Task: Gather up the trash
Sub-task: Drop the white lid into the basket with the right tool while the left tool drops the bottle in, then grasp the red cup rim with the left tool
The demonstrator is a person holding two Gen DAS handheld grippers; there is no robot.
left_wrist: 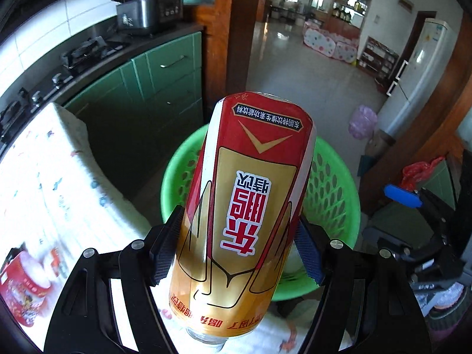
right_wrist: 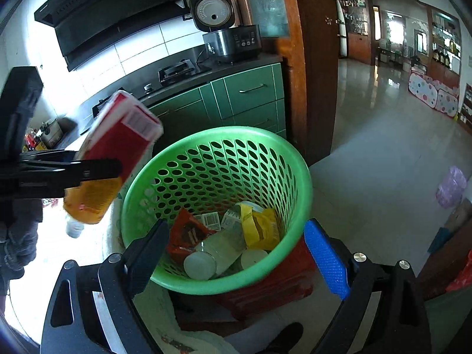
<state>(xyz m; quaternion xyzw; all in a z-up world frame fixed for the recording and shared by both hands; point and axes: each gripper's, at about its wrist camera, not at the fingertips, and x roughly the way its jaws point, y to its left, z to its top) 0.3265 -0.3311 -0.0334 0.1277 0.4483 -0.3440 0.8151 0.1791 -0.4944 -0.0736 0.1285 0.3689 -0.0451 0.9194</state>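
— Left gripper [left_wrist: 236,244]: status?
— Clamped on a red-and-gold drink bottle [left_wrist: 244,206], label inverted, cap end toward the camera, held above the green perforated basket [left_wrist: 333,203].
— Right gripper [right_wrist: 236,253]?
— Jaws apart, holding nothing, hovering over the basket's near rim.
— Basket contents?
— Red wrapper [right_wrist: 188,236], yellow packet [right_wrist: 259,227], clear bottle [right_wrist: 212,253].
— Surroundings?
— Green cabinets [right_wrist: 236,97], open rice cooker [right_wrist: 227,35] on the counter.

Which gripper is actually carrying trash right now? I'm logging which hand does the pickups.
The left gripper: it is clamped on the red-and-gold drink bottle near the green basket. The right gripper is open, with nothing between its fingers.
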